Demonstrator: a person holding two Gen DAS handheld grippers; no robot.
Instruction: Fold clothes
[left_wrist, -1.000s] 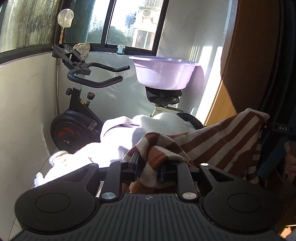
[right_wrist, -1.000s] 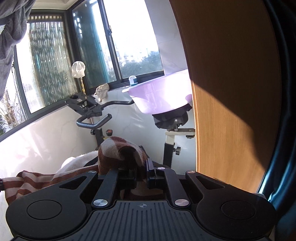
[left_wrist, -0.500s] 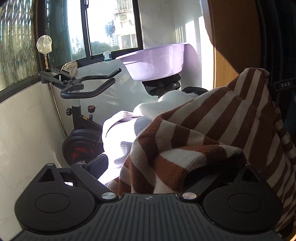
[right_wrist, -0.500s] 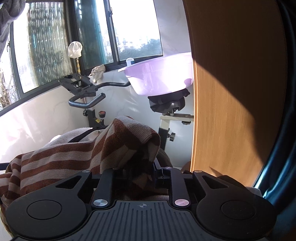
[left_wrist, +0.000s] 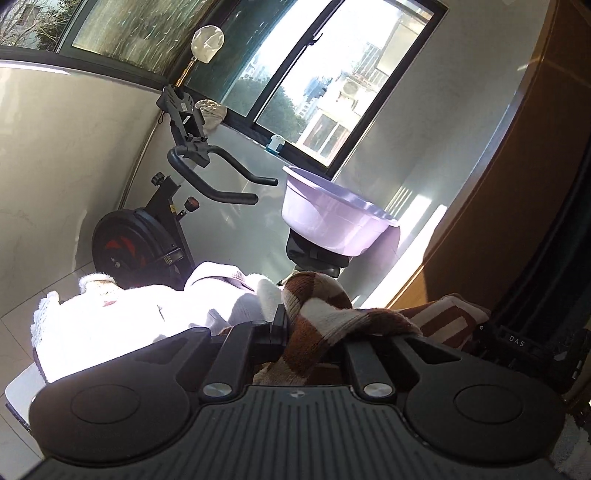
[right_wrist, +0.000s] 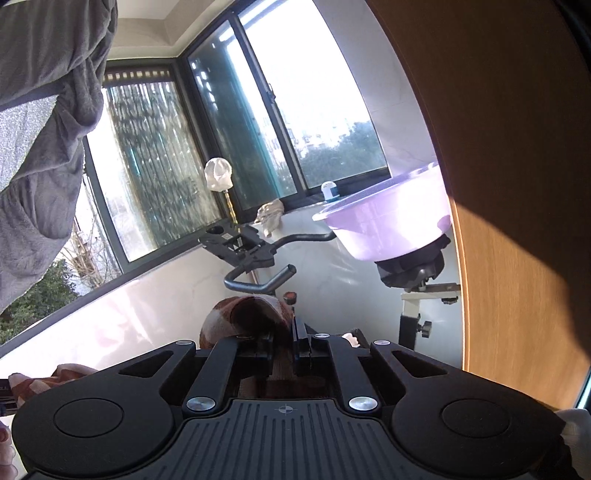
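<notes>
Brown-and-cream striped knit garment (left_wrist: 317, 314) is pinched between the jaws of the left gripper (left_wrist: 308, 332), which are clamped tight on a bunched fold of it; the cloth humps up just ahead of the fingertips and trails off to the right of the jaws as a flatter striped stretch. Just beyond and to the left of these jaws lies a heap of white and pale clothes (left_wrist: 122, 317), brightly sunlit.

From the right wrist, the right gripper (right_wrist: 282, 343) is likewise closed on the same striped garment (right_wrist: 247, 317), a rounded fold rising right over the left finger and passing down between the two pads. Another part of the garment shows far off to the left of these jaws, low in the view.

Well ahead of both pairs of jaws stands a black exercise bike (left_wrist: 147, 236), with a lilac plastic basin (left_wrist: 332, 221) resting on its saddle. Grey cloth (right_wrist: 44, 129) hangs high to the left of the right gripper, and a wooden panel (right_wrist: 509, 166) fills the right side
</notes>
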